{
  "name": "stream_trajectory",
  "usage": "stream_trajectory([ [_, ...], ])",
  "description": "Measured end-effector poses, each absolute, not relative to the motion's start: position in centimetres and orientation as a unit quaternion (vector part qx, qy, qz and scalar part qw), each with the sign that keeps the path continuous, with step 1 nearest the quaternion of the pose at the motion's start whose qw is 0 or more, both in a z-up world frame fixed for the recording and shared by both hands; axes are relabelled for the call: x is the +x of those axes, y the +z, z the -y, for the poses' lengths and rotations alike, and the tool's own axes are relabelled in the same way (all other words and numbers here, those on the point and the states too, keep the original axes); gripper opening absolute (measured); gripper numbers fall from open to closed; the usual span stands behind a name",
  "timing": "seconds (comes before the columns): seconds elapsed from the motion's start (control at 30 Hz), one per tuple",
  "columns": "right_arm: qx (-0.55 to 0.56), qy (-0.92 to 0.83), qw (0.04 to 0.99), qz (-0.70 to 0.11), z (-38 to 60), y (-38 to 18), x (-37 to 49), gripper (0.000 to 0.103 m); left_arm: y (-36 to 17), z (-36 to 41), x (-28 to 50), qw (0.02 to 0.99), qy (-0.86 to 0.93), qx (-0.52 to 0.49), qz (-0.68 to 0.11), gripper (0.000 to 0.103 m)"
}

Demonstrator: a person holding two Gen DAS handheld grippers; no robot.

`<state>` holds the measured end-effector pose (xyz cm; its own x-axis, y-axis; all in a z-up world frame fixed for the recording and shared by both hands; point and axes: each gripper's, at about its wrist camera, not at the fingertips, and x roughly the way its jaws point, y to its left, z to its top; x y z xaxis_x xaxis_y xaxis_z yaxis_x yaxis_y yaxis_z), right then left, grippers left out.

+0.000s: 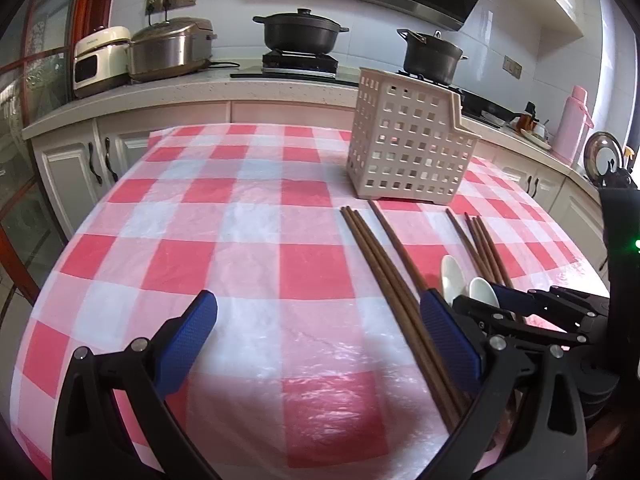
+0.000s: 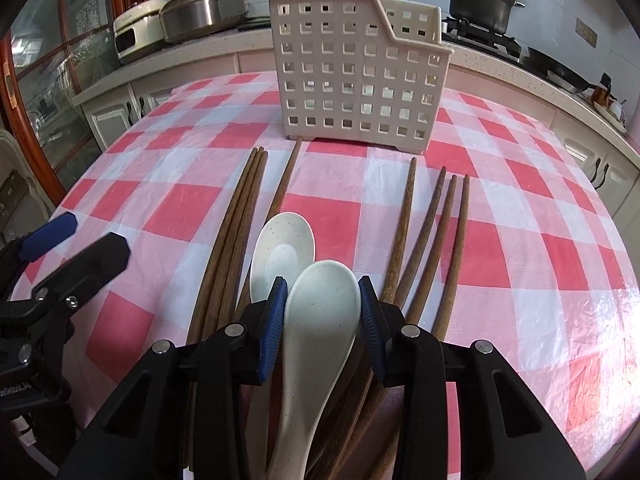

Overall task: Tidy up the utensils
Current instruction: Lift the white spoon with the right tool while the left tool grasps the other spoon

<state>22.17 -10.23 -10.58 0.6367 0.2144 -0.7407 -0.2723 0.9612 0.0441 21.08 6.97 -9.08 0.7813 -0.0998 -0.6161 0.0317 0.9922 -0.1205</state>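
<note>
A beige perforated utensil basket [image 2: 352,76] stands upright on the checked table; it also shows in the left wrist view [image 1: 408,148]. Several brown wooden chopsticks [image 2: 240,220] lie in front of it, in a left group and a right group [image 2: 440,236]. Two white ceramic spoons lie between them. My right gripper [image 2: 323,300] is shut on the nearer white spoon [image 2: 320,320] at its bowl. The second spoon [image 2: 280,256] lies just behind it. My left gripper [image 1: 318,320] is open and empty above the cloth, left of the chopsticks [image 1: 384,264].
The red and white checked tablecloth [image 1: 240,240] covers the table. Behind it runs a kitchen counter [image 1: 180,92] with a rice cooker, a white appliance, two black pots on the stove and a pink flask [image 1: 572,124] at the right.
</note>
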Motion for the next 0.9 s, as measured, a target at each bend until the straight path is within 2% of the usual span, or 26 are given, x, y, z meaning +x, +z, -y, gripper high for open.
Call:
stream_trajectory([
  [0.4,0.063,0.126,0.934,-0.33,17.2,-7.3,21.6,0.035,-8.4,-2.1,22.8,0.936,-0.073,-0.032,-0.343,0.098],
  [0.67,0.11,0.17,0.93,-0.307,19.3,-6.7,20.4,0.035,-9.4,1.8,24.7,0.928,-0.072,-0.006,-0.367,0.086],
  [0.9,0.156,0.178,0.925,-0.298,22.1,-6.7,20.3,0.035,-10.1,3.9,26.6,0.916,-0.061,0.022,-0.396,0.067],
])
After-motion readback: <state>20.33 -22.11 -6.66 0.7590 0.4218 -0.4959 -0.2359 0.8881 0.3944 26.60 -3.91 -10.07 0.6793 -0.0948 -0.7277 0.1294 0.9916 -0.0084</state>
